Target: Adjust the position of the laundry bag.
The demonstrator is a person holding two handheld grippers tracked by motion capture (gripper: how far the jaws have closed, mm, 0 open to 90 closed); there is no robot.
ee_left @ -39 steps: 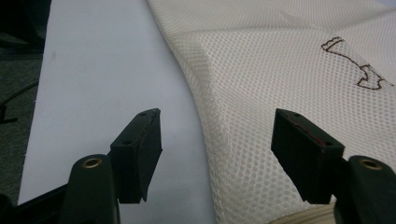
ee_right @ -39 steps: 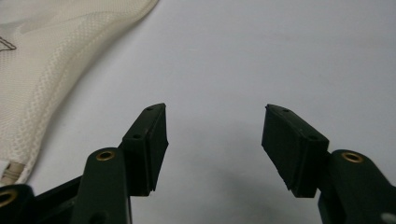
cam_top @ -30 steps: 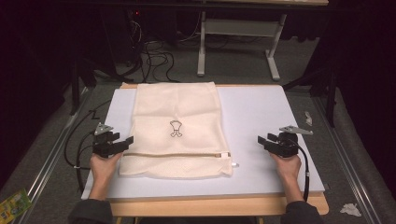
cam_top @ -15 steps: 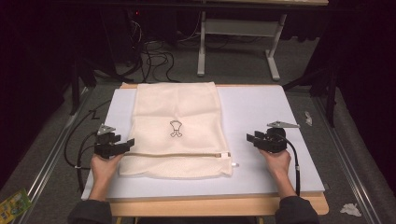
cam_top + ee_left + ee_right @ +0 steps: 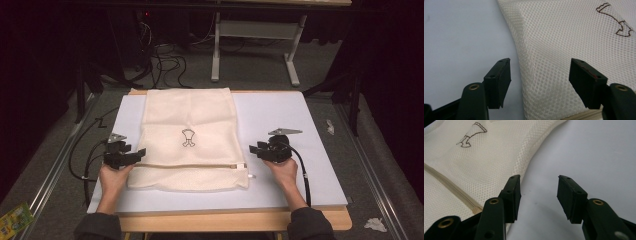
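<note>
Mesh bag: cream laundry-style pouch lying flat on the white surface, long axis running away from the person, a small dark outline print near its middle.
Zipper: runs across the bag close to the near end, pull at the right edge; it lies between the two grippers, probably the reason they flank it.
Left gripper: at the bag's left edge beside the zipper line. Its own camera shows the fingers spread wide, one over bare surface, the other over mesh, so the edge sits between them unpinched.
Right gripper: just off the bag's right edge, close to the zipper pull. Its jaws have just been closing a little yet remain apart; nothing is between them but bare surface, the nearer finger beside the seam.
Judgement: both hands look staged to take opposite sides of the bag.
Background: grey floor, cables, a stand's legs.
</note>
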